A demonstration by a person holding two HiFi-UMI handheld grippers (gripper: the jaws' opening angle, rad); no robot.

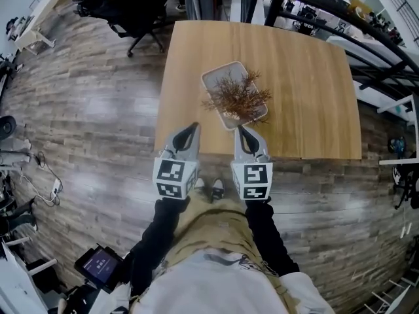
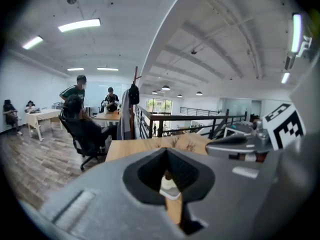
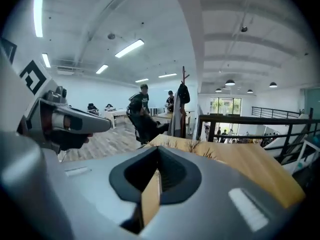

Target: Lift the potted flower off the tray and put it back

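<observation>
- Potted flower (image 1: 237, 97): dry, rust-brown, bristly sprigs. It sits on a pale tray (image 1: 213, 78) with rounded corners, upper centre of frame, on a smooth light-wood table (image 1: 308, 97).
- Left gripper (image 1: 192, 128): grey, tapered shell with a black-and-white marker cube. The jaws are closed on nothing. It is lower centre-left, over the table's near edge.
- Right gripper (image 1: 241, 131): same build, jaws pressed together and empty. Its tip is near the tray's lower corner.
- Floor (image 1: 98, 110): glossy grey-brown planks.

The left gripper (image 1: 192, 128) and right gripper (image 1: 241, 131) are held side by side, apart from each other. Their tips reach just over the near edge of the table (image 1: 314, 90) and point toward its middle. Each gripper's jaws are closed together with nothing between them. The dark-sleeved left arm (image 1: 157, 231) and right arm (image 1: 265, 231) stretch forward, roughly parallel.
</observation>
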